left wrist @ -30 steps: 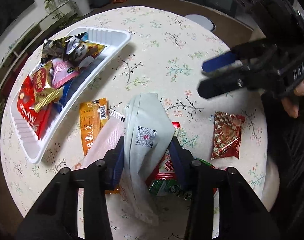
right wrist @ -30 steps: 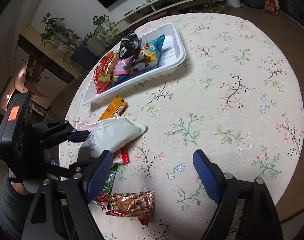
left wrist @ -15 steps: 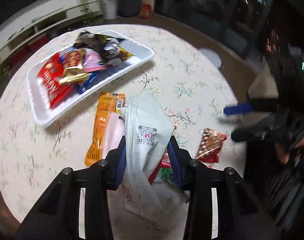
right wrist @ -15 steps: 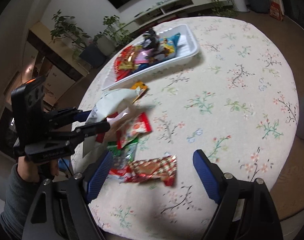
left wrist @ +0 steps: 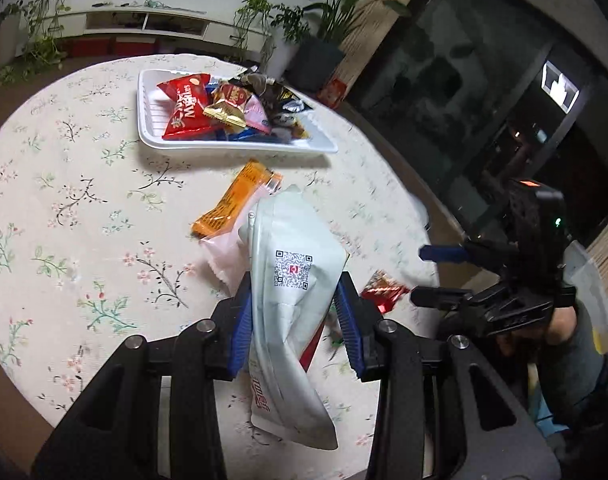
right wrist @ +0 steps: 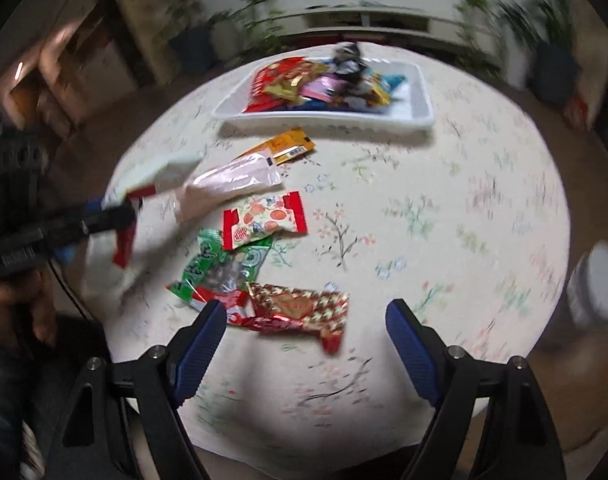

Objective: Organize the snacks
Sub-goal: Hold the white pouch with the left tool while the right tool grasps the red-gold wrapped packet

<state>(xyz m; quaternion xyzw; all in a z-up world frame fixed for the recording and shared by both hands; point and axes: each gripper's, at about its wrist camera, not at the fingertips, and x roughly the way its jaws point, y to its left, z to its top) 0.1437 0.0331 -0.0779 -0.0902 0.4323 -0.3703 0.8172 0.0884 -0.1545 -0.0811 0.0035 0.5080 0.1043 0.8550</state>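
The left hand-held gripper (left wrist: 295,312) pinches a white snack pouch (left wrist: 291,280) above the bench (left wrist: 63,200). The right hand-held gripper (right wrist: 306,344) is spread wide over a red-gold packet (right wrist: 299,308).

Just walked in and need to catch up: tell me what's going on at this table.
A person is sorting snacks with a handheld gripper in each hand. The left gripper is clamped on a white snack pouch, lifted off the table. The right gripper is open and empty, above a red-and-gold packet. The white tray at the far side already holds a pile of snacks. An orange packet, a pink one and a few others lie loose on the floral tablecloth.
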